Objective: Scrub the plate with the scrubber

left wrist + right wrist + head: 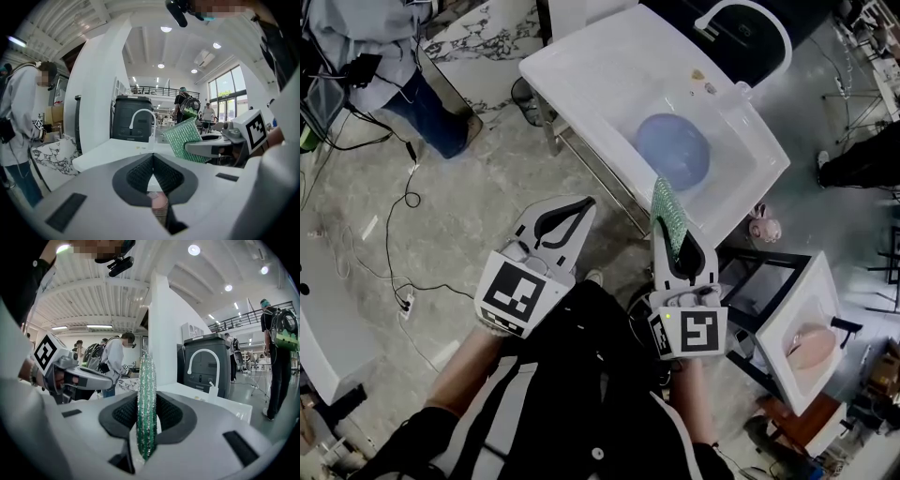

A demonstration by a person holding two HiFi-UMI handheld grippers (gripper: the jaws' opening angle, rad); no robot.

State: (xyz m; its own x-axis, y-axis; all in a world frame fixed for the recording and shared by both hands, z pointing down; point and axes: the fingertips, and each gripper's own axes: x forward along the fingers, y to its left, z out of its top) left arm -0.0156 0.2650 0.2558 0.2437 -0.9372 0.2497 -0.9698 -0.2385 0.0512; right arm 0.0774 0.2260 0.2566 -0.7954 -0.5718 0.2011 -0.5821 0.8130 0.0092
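Observation:
A round blue plate [672,150] lies in the white sink basin [581,66], ahead of both grippers. My right gripper [673,234] is shut on a green mesh scrubber [667,211], which stands up edge-on between its pads [146,399]. It hovers just short of the basin's near rim, below the plate. My left gripper [583,204] is shut with nothing in it, its pads meeting [153,157], to the left of the right one and outside the basin. In the left gripper view the scrubber [186,138] shows at the right. Neither gripper view shows the plate.
A white faucet [741,17] arches over the basin's far side, in front of a dark bin [132,119]. A smaller white tray [806,309] with a pink thing stands lower right. A person [403,66] stands at upper left, and cables [398,234] trail on the floor.

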